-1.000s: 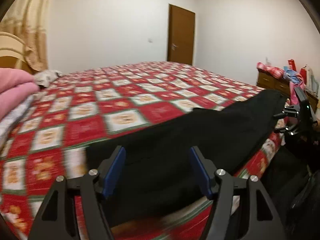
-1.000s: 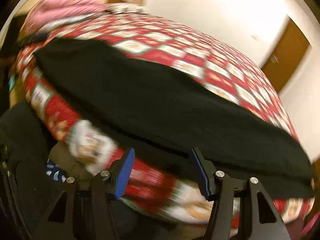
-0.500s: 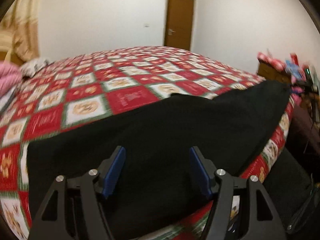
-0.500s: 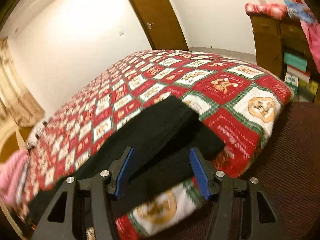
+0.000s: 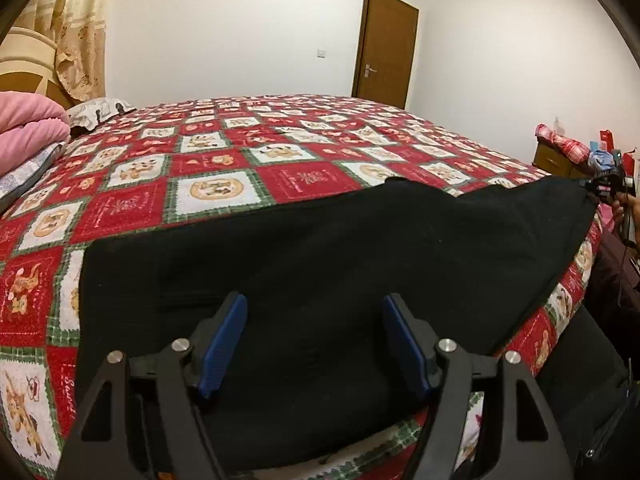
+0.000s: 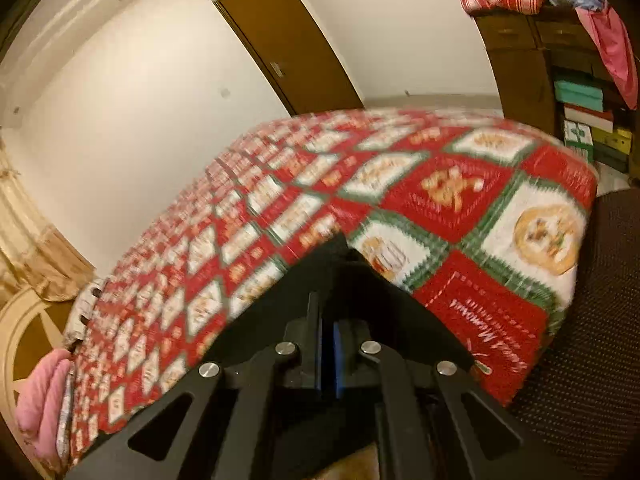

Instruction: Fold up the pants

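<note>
The black pants [image 5: 320, 248] lie stretched lengthwise along the near edge of a bed covered with a red, white and green patchwork quilt [image 5: 224, 184]. In the left wrist view the cloth runs from a squared end at the left, close to the camera, across to a far end at the right, where its corner reaches the quilt's edge. A small hump of cloth rises along the pants' far border near the middle.

The left gripper [image 5: 314, 344] hovers over the near end of the pants, its blue pads [image 5: 224, 344] standing well apart and opening a little wider; only the flat cloth lies below them, and the pads do not press on it.

The right gripper [image 6: 328, 344] shows in its own view with its jaws brought together, the blue pads meeting with black cloth [image 6: 344, 280] drawn up into a peak just ahead of them, so it is clamped on the end of the pants. In the left wrist view the same gripper [image 5: 610, 188] appears small at the far right, at the corner of the pants, with a hand behind it.

A brown door [image 5: 384, 46] stands in the far wall. Pink bedding [image 5: 28, 128] is heaped at the head of the bed, beside a beige curtain [image 5: 76, 36]. A wooden dresser [image 6: 520, 52] with bright clothes piled on it stands past the foot.
</note>
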